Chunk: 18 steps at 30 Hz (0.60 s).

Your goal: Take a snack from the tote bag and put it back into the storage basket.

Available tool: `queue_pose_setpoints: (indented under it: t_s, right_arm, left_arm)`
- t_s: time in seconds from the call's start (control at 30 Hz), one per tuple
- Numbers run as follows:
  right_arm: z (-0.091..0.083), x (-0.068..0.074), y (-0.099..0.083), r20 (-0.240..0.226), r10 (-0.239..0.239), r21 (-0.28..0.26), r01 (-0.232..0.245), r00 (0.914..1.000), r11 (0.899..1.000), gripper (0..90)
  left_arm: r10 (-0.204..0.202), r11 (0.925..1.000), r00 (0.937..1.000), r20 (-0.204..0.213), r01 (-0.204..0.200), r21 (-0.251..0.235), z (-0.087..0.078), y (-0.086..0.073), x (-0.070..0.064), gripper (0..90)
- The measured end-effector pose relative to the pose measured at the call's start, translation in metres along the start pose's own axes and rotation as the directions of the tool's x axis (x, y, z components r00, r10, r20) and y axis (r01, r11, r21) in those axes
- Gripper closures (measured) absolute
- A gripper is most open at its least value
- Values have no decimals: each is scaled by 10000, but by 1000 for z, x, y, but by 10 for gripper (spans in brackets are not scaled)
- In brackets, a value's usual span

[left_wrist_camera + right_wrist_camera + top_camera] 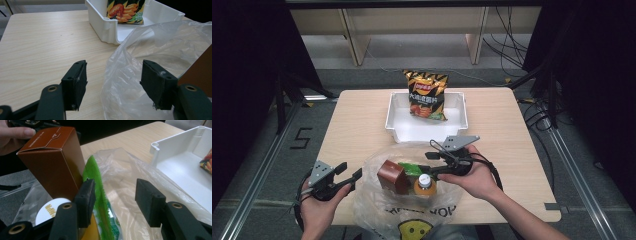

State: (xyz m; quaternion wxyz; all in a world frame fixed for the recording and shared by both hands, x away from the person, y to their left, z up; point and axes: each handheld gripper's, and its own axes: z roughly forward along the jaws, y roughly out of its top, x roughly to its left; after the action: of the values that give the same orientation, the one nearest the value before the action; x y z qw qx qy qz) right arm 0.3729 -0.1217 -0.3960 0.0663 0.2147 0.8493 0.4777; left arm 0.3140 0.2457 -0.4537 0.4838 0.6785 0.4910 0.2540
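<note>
**Open grippers at a plastic bag**

High view: bag [377, 197] nearest, holding box [393, 176], bottle [424, 184]; chips [426, 95] in tray [398, 120].
Left gripper view: left gripper [113, 83] wide open, empty, straddling the bag's edge.
Right gripper view: right gripper [113, 200] open, empty, over green packet [98, 202].

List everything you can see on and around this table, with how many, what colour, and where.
Light wooden table: one, centre of the high view.
White plastic bin: one, far middle of the table.
Orange-and-black snack bag: one, leaning in the bin's far side.
Clear plastic bag: one, near edge, holding the next three items.
Brown cardboard box: one, upright in the bag.
Green snack packet: one, right of the box.
Orange bottle with white cap: one, beside the box.
Left gripper: black, open, left of the bag.
Right gripper: black, open, over the bag.
</note>
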Motion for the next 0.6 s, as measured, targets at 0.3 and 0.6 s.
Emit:
queue_pose_setpoints:
  t_s: [0.3,0.6]
  right_arm:
    - [3,-2,-2,-12,-226,-58,226,9997,9997,522]
    - [4,-1,-4,-4,-4,119,4,10000,9999,534]
  left_arm:
    - [-12,10000,10000,7,12,-52,-1,1,0,371]
    - [10,10000,10000,-2,-10,-9,0,0,1,371]
